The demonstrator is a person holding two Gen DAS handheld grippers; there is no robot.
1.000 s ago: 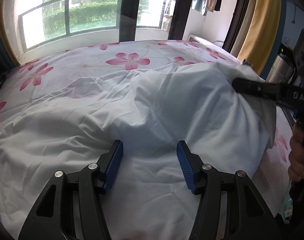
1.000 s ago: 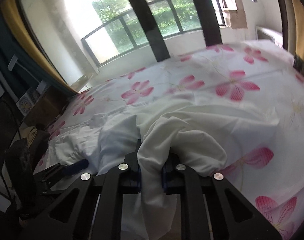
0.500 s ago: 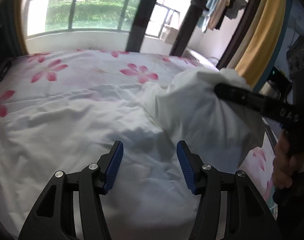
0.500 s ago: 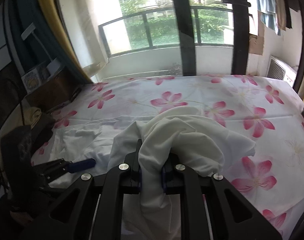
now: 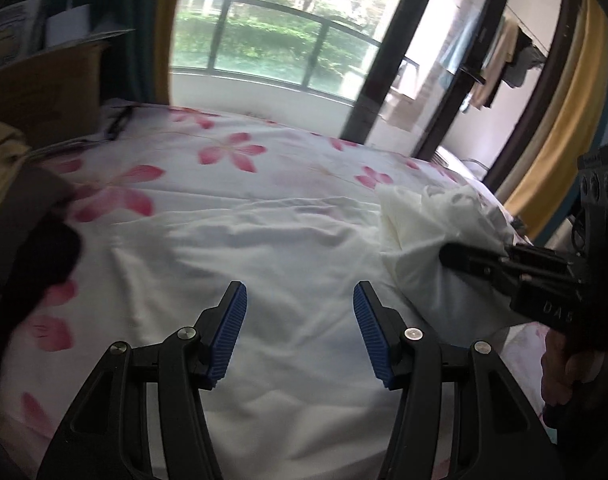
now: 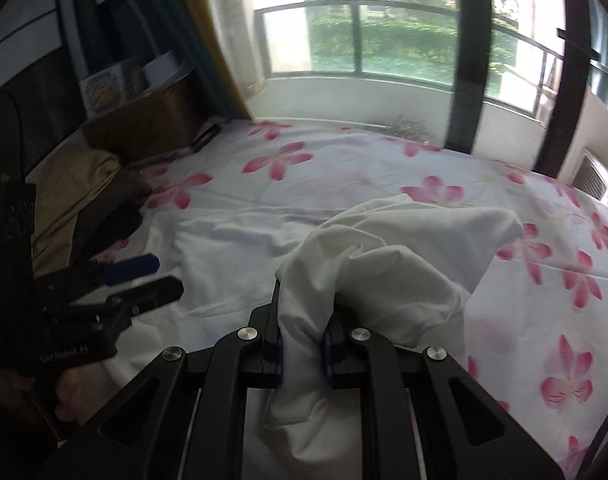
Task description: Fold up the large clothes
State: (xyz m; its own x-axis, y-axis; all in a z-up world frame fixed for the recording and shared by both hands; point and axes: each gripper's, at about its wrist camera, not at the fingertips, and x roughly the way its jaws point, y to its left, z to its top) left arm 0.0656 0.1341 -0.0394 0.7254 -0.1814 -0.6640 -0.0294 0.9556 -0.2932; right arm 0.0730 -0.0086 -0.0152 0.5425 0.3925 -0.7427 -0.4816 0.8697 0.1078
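Note:
A large white garment lies rumpled on the flowered bed. My left gripper hovers just over its near part, open, with nothing between the blue pads. At the right of the left wrist view, my right gripper holds up a bunched edge of the same cloth. In the right wrist view the right gripper is shut on a thick fold of the white garment, which humps up over its fingers. The left gripper shows low at the left, jaws apart.
The bed sheet is white with pink flowers. A pile of tan and dark clothes and a brown box sit at the bed's left side. Behind are a railed window and a yellow curtain. A hand grips the right tool.
Both views have swung toward the bed's left side, bringing the box and the dark clothes into sight. The right gripper has carried its bunched cloth along; the left has stayed open.

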